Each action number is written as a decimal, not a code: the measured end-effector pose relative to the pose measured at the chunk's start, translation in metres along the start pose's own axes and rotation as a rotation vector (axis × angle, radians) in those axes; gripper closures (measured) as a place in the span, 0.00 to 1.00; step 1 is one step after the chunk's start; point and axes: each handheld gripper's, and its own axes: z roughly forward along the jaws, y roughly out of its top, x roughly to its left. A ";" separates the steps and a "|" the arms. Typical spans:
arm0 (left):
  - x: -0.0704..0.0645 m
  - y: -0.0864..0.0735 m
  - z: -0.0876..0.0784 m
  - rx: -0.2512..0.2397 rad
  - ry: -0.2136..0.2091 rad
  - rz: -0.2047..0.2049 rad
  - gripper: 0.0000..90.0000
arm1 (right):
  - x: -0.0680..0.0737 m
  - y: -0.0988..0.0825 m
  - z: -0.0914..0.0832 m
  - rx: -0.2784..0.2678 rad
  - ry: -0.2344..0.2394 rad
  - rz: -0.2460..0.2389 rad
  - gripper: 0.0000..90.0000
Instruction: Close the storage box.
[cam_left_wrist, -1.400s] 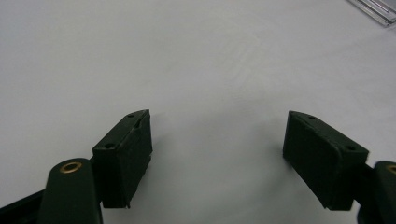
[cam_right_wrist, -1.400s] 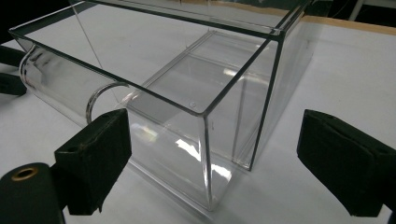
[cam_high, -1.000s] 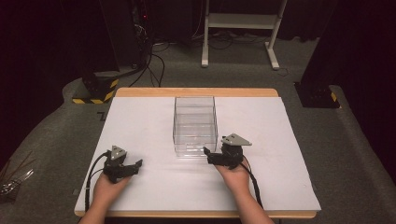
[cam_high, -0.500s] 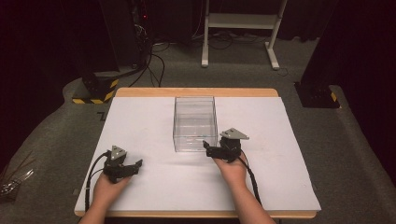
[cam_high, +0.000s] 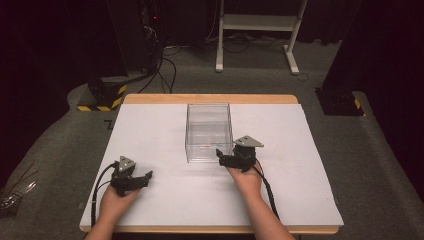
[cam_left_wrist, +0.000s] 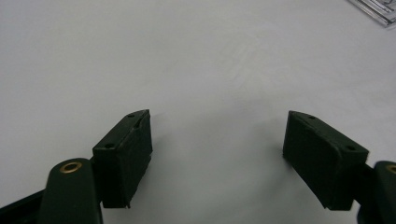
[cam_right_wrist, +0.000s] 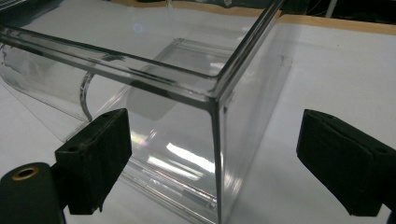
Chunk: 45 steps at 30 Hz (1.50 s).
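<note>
A white desk (cam_high: 150, 130) was seen, a clear box (cam_high: 209, 131) set mid-desk. The right gripper (cam_right_wrist: 212, 168) was held wide open, straddling the box's near right corner. The left gripper (cam_left_wrist: 217, 154) was held open and empty near the front left corner.

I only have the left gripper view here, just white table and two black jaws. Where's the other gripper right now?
Observer: The right gripper sits at the near right corner of a clear plastic box in the middle of the table.
Operator: Is it holding the box?
Observer: No. In the right gripper view its jaws stand wide apart, with the box's corner edge between them and neither pad touching the wall.
Operator: Anything inside the box?
Observer: From the high view it looks empty; I see only reflections on its floor.
Operator: And my left gripper?
Observer: The left gripper is open, low over the table's near left part, well apart from the box.
</note>
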 end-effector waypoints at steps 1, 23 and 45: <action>0.000 0.000 0.000 0.000 0.000 0.000 0.27 | 0.000 0.000 0.000 0.000 -0.001 -0.001 0.11; 0.000 0.000 0.000 0.000 -0.001 0.000 0.27 | -0.007 -0.007 -0.014 0.020 0.008 0.016 0.15; 0.000 0.000 0.000 0.000 -0.001 0.000 0.27 | -0.073 -0.068 -0.090 0.206 -0.133 0.043 0.18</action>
